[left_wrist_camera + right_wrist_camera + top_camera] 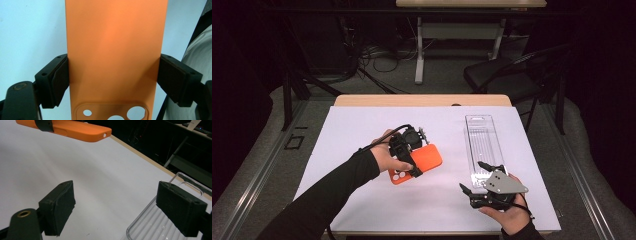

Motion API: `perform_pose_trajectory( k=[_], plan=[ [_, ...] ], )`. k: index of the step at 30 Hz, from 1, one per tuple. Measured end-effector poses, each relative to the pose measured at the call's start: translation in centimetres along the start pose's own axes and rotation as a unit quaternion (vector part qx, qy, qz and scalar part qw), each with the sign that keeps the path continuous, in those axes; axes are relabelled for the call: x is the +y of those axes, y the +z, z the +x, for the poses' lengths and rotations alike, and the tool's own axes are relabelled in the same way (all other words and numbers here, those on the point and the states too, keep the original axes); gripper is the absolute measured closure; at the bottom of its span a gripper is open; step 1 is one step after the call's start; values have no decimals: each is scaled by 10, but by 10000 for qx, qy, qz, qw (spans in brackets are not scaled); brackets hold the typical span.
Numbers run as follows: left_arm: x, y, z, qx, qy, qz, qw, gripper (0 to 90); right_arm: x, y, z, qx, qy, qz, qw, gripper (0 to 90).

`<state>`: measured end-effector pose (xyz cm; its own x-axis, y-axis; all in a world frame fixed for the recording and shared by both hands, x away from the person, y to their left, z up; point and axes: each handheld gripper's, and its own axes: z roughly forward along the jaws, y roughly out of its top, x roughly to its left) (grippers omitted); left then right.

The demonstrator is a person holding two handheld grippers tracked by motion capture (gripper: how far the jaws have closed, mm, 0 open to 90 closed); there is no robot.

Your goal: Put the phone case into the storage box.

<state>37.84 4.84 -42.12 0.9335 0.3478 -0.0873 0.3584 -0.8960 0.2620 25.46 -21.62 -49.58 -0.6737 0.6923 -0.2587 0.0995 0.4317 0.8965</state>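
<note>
Two black jaws of the left gripper (113,80) clamp the long edges of a flat orange silicone phone case (421,161), held above the white table sheet (362,130) near its middle. Bare sheet lies open all around it. Right gripper (477,177) sits near the front edge with its jaws spread wide and nothing between them, just beside the near end of a clear ribbed plastic tray (483,142). Beyond the wooden far edge stand a dark chair (507,75) and cables on grey floor.
</note>
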Motion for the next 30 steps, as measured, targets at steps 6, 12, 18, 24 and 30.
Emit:
perform_pose_trajectory(
  k=[6,12,18,24,30],
  plan=[
    [6,1,2,5,10,56,10000,164,13,12,1,123,-214,78,9997,151],
    [9,2,5,4,-11,93,10000,164,25,23,0,163,-535,188,9983,152],
    [10,2,7,12,-32,143,9999,164,34,27,-3,102,-1035,254,9943,156],
    [10,2,6,-15,-19,229,9997,164,42,28,0,49,-1872,401,9815,196],
    [12,1,5,2,-12,219,9998,164,47,29,5,1,-2422,489,9690,252]
  ],
)
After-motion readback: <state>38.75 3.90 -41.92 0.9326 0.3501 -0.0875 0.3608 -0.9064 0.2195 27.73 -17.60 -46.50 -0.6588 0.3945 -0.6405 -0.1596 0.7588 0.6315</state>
